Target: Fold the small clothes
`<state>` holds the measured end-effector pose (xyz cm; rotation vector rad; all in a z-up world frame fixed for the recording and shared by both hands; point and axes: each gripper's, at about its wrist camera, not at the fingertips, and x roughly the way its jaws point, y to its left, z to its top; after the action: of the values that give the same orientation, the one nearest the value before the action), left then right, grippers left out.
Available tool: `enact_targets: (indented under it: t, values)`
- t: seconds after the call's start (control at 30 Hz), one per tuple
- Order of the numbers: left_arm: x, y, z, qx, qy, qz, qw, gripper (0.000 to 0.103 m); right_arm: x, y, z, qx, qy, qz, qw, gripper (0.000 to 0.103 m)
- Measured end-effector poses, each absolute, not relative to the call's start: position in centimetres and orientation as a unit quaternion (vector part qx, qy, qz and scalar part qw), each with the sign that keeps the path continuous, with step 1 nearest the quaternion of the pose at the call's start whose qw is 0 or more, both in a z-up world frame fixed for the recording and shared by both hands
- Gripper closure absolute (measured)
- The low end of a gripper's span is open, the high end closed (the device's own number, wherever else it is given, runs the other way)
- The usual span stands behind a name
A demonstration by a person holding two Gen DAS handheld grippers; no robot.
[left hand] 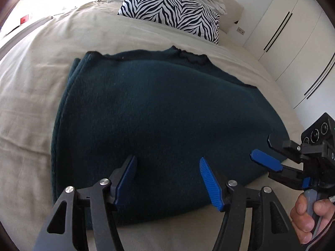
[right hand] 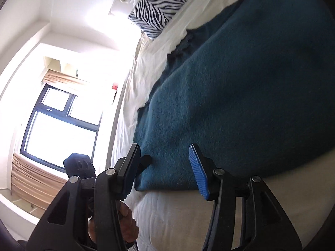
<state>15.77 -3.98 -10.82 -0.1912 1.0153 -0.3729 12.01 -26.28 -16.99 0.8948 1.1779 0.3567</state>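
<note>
Dark teal sweater (left hand: 159, 125) lay folded flat on the beige bed (left hand: 37, 79), its ragged edge toward 12 o'clock, w/ a zebra-print pillow (left hand: 173, 10) beyond it. Left tongs (left hand: 167, 179) hung wide open over the sweater's near edge at 6 o'clock, holding nothing. Right tongs (right hand: 165, 167) were also spread wide, empty, fingers straddling the sweater's near corner; seen from the left wrist they sat at 3–4 o'clock. White wardrobe doors (left hand: 293, 48) stood at 2 o'clock.
</note>
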Motion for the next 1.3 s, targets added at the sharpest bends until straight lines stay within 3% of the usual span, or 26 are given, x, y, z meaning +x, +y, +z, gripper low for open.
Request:
enact_targets:
  t: [0.1,0.3,0.47,0.67,0.97,1.17,1.27,1.3]
  values:
    - [15.4,-2.0,-10.8,-0.125,0.472,-0.195,0.851,0.042,11.4,-25.8,-19.6,0.400,0.564,0.151,0.706,0.060]
    - [14.3,5.2,-9.8,-0.196,0.448,-0.154,0.858,0.042,7.8,-35.0,-18.2,0.451,0.494,0.074,0.740,0.060]
    - [14.0,10.3,-9.1,-0.249,0.429,-0.111,0.861,0.030,5.0,-39.4,-14.2,0.453,0.447,0.006,0.771,0.053]
    - [18.0,10.0,-11.6,-0.321,0.470,-0.151,0.808,0.030,8.8,-33.1,-12.8,0.435,0.477,0.098,0.757,0.053]
    - [20.4,8.4,-12.7,-0.388,0.510,-0.180,0.746,0.031,15.0,-23.6,-15.1,0.427,0.522,0.178,0.716,0.053]
    - [20.2,8.2,-13.1,-0.408,0.522,-0.193,0.724,0.041,18.4,-20.4,-16.9,0.425,0.543,0.201,0.696,0.053]
    - [20.2,9.0,-13.7,-0.419,0.525,-0.186,0.717,0.061,18.8,-19.9,-17.8,0.428,0.554,0.201,0.685,0.053]
    - [20.2,9.2,-14.0,-0.419,0.528,-0.184,0.715,0.075,19.0,-19.7,-18.2,0.429,0.558,0.201,0.681,0.053]
